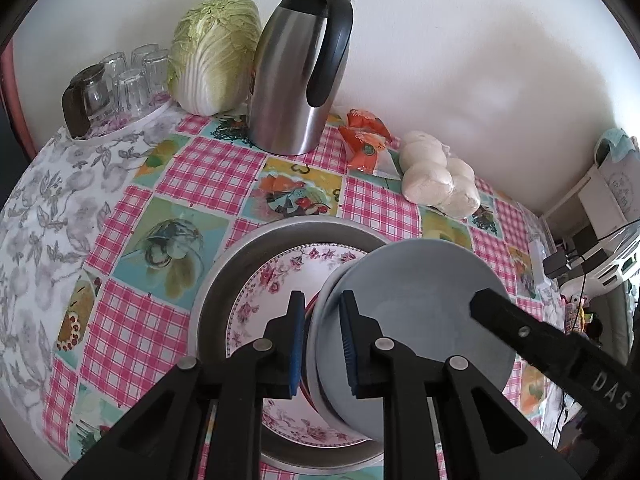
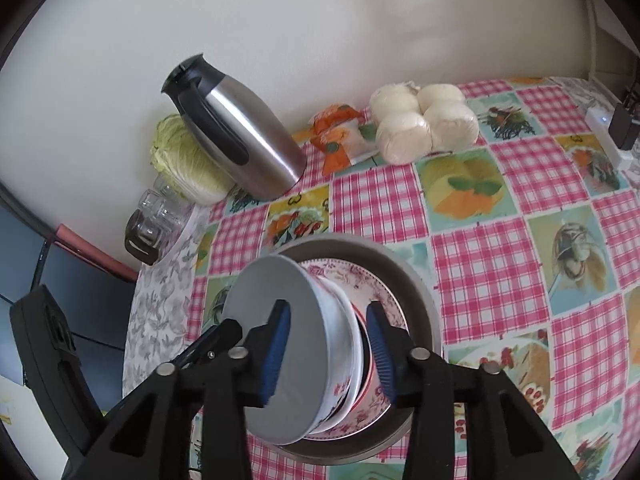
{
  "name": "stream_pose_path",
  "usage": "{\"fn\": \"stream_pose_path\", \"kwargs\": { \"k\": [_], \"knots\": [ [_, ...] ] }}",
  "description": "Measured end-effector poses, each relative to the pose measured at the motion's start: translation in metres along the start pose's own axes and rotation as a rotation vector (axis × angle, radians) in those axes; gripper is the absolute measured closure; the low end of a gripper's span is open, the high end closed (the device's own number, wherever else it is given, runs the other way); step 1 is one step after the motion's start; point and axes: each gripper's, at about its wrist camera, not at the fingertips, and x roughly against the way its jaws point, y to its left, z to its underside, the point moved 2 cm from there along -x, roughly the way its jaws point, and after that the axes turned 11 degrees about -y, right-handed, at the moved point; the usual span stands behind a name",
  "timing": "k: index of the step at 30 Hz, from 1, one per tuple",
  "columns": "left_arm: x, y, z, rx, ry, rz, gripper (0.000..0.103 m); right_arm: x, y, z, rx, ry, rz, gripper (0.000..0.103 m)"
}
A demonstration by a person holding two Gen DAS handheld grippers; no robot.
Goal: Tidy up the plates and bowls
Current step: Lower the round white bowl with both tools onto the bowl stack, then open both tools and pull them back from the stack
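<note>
Step in hand: setting the grey bowl (image 1: 416, 312) onto the stack in the metal pan (image 1: 224, 264), over the floral plate (image 1: 264, 280). The bowl is tilted, mouth facing up and right in the left view, its axis slanting, not upright. Left gripper (image 1: 320, 340) pinches its rim, jaws narrow. Right gripper (image 2: 332, 348) straddles the opposite wall, jaws part-open, pads off it. Next, probably: level the bowl, seat it square, then let go w/ the left.
</note>
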Motion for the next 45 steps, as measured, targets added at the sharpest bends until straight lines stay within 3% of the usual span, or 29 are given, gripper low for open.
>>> {"fn": "stream_pose_path", "kwargs": {
  "k": [4,13,20,23,25,26,28,34,36,38,41,45],
  "knots": [
    [0.001,0.002,-0.001,0.011,0.001,0.012,0.085,0.004,-0.013,-0.004,-0.035,-0.027,0.011,0.058],
    [0.005,-0.001,-0.003,0.012,-0.005,0.008,0.085,-0.022,-0.04,0.008,-0.157,0.053,-0.051,0.056],
    [0.015,-0.002,-0.006,0.007,-0.024,0.001,0.081,-0.021,-0.037,0.012,-0.102,0.064,-0.014,0.056],
    [0.023,0.0,-0.006,0.015,-0.042,0.007,0.06,-0.014,-0.032,0.013,-0.06,0.052,0.005,0.053],
    [0.032,0.0,-0.006,0.016,-0.063,0.012,0.052,-0.009,-0.029,0.014,-0.039,0.043,0.014,0.043],
    [0.035,0.0,-0.006,0.016,-0.069,0.01,0.05,-0.005,-0.027,0.014,-0.019,0.037,0.02,0.041],
    [0.043,0.002,-0.005,0.017,-0.087,0.003,0.036,0.0,-0.022,0.015,0.008,0.029,0.024,0.041],
    [0.063,0.016,-0.001,0.023,-0.132,-0.036,0.023,0.021,-0.015,0.022,0.056,-0.013,0.028,0.017],
    [0.069,0.022,0.002,0.021,-0.146,-0.051,0.021,0.028,-0.012,0.025,0.075,-0.03,0.026,0.001],
    [0.074,0.028,0.007,0.012,-0.157,-0.068,0.02,0.037,-0.011,0.028,0.095,-0.059,0.023,0.0],
    [0.081,0.036,0.017,-0.008,-0.179,-0.096,0.007,0.049,-0.01,0.033,0.11,-0.091,0.024,0.0],
    [0.086,0.049,0.034,-0.031,-0.208,-0.113,0.005,0.059,-0.011,0.045,0.142,-0.11,0.041,0.0]
  ]
}}
